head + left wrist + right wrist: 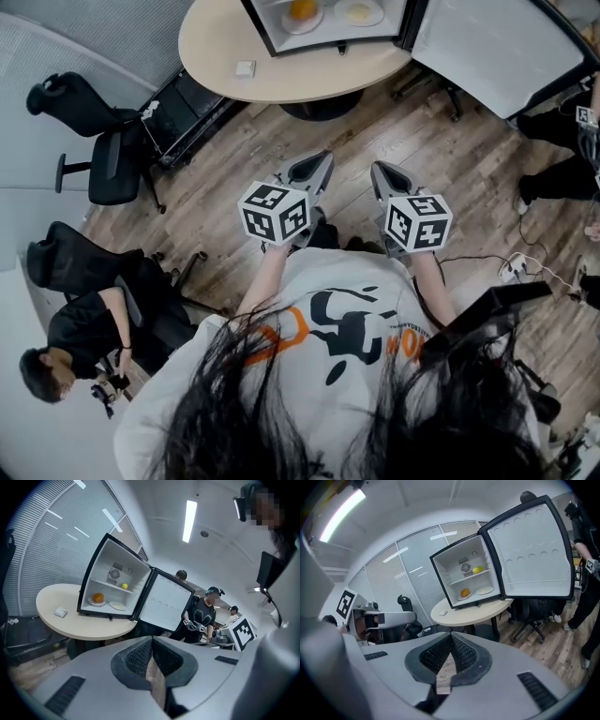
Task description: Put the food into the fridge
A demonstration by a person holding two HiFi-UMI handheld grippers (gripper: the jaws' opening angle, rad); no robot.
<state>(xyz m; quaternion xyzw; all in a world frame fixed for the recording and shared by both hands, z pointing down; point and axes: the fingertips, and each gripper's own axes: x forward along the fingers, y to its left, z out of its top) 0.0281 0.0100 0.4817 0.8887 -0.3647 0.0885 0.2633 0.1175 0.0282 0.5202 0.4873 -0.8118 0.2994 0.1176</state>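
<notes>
We hold both grippers out in front of us above the wooden floor [450, 159], well short of the round beige bench [216, 47]. The left gripper [151, 641] has its jaws closed on nothing, and the right gripper [451, 637] likewise has its jaws together and empty. On the bench stands the small black fridge with a white interior [101, 559], its door [532, 550] swung wide open to the right. On the fridge's lower level, a round orange fruit [98, 597] sits on a white plate [97, 603], and just beside it lies a second white plate holding something pale [117, 605]. A small yellow lemon [477, 569] rests on the upper shelf. A small white square object [245, 68] lies on the bench, left of the fridge.
</notes>
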